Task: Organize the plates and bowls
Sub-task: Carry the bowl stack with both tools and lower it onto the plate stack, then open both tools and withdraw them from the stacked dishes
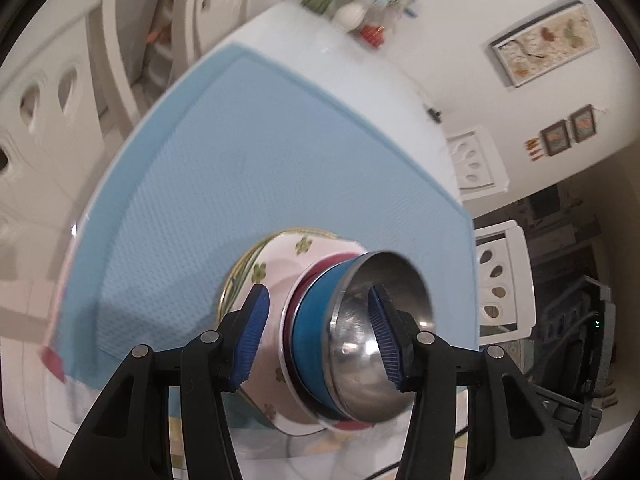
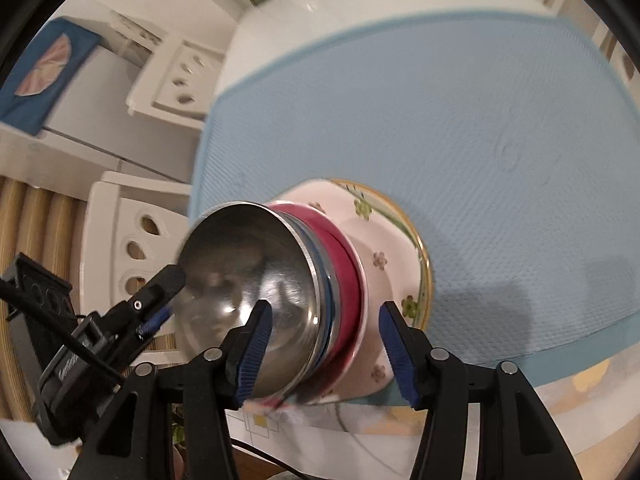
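A stack of bowls point(image 1: 320, 320) stands at the near edge of the blue mat point(image 1: 248, 152). From the top it is a steel-lined blue bowl point(image 1: 384, 304), a red bowl point(image 2: 340, 264) and a white floral bowl point(image 2: 380, 260), all over a gold-rimmed plate point(image 2: 424, 264). My left gripper point(image 1: 316, 340) straddles the stack's wall, one pad inside the steel bowl, the other against the floral bowl, shut on it. My right gripper point(image 2: 326, 352) straddles the opposite wall point(image 2: 348, 320), and its pads look just off it. My left gripper point(image 2: 160, 300) also shows at the stack's far rim. Whether the stack rests on the mat is unclear.
The mat covers a white table point(image 1: 360, 60) with a vase of flowers point(image 1: 352, 12) at its far end. White chairs point(image 1: 504, 280) stand around the table. A black power strip point(image 1: 592, 340) lies to the right, and papers point(image 2: 360, 420) lie by the near edge.
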The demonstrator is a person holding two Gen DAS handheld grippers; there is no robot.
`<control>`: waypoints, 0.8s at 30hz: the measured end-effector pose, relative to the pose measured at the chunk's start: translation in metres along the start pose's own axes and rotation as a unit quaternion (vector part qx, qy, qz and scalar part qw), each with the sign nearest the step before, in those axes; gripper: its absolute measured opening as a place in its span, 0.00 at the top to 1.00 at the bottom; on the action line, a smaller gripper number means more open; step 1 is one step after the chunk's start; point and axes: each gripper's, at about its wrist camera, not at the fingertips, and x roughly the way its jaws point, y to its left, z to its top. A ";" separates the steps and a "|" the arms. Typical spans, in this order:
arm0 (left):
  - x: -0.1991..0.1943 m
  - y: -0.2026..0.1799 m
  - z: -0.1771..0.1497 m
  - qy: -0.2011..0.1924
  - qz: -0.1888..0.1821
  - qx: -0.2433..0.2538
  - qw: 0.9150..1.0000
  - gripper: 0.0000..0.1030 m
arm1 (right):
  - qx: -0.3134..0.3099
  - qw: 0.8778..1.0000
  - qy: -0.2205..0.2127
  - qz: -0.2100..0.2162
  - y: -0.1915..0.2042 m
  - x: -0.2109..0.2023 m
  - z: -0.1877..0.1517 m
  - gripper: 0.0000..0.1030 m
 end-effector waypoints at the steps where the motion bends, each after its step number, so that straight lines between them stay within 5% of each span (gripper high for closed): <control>1: -0.007 -0.005 0.000 -0.008 -0.001 0.010 1.000 0.54 | -0.007 1.000 -0.012 0.004 0.002 -0.010 -0.003 0.46; 7: -0.064 -0.064 -0.015 -0.110 0.014 0.103 0.988 0.50 | -0.112 0.989 -0.095 -0.018 0.041 -0.064 -0.034 0.45; 11: -0.103 -0.100 -0.038 -0.184 0.041 0.166 0.968 0.25 | -0.203 0.963 -0.166 -0.056 0.069 -0.097 -0.065 0.41; 14: -0.122 -0.117 -0.058 -0.233 0.102 0.186 0.949 0.07 | -0.228 0.949 -0.200 -0.088 0.074 -0.113 -0.081 0.19; 15: -0.126 -0.120 -0.062 -0.242 0.121 0.182 0.945 0.04 | -0.221 0.948 -0.206 -0.102 0.070 -0.119 -0.087 0.19; 20: -0.139 -0.121 -0.096 -0.233 0.139 0.123 0.955 0.03 | -0.168 0.962 -0.183 -0.114 0.038 -0.138 -0.105 0.19; 24: -0.140 -0.131 -0.131 -0.220 0.154 0.122 0.956 0.03 | -0.162 0.965 -0.174 -0.113 0.021 -0.149 -0.135 0.19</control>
